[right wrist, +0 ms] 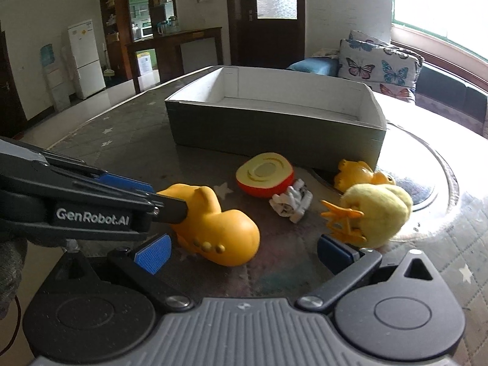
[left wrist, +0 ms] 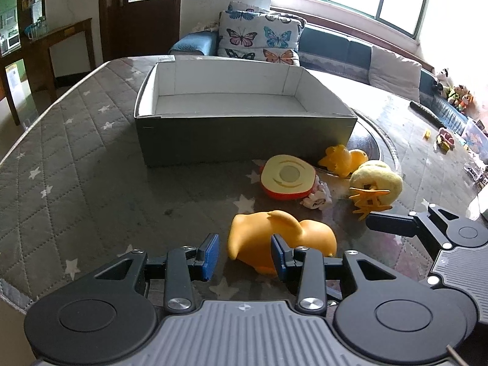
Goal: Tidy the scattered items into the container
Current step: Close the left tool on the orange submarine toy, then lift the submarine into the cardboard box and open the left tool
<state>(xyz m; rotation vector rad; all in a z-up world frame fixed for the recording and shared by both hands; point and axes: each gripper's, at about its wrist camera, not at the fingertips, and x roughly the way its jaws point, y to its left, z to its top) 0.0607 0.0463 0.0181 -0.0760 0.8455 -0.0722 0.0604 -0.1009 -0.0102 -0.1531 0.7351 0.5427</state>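
A grey box (left wrist: 244, 140) with a white inside stands on the table; it also shows in the right wrist view (right wrist: 274, 134). In front of it lie an orange rubber toy (left wrist: 259, 241) (right wrist: 219, 228), a toy apple half (left wrist: 288, 180) (right wrist: 263, 178), a small white toy (left wrist: 317, 199) (right wrist: 291, 202), a yellow plush chick (left wrist: 376, 186) (right wrist: 378, 213) and a small orange duck (left wrist: 344, 157) (right wrist: 357, 175). My left gripper (left wrist: 245, 254) is open with its jaws around the end of the orange rubber toy. My right gripper (right wrist: 244, 251) is open, just short of the plush chick.
A quilted grey cover with stars (left wrist: 61, 167) lies on the table under glass. A sofa with butterfly cushions (left wrist: 259, 36) stands behind. Small toys (left wrist: 443, 140) lie at the far right. The left gripper's body (right wrist: 76, 210) reaches in from the left in the right wrist view.
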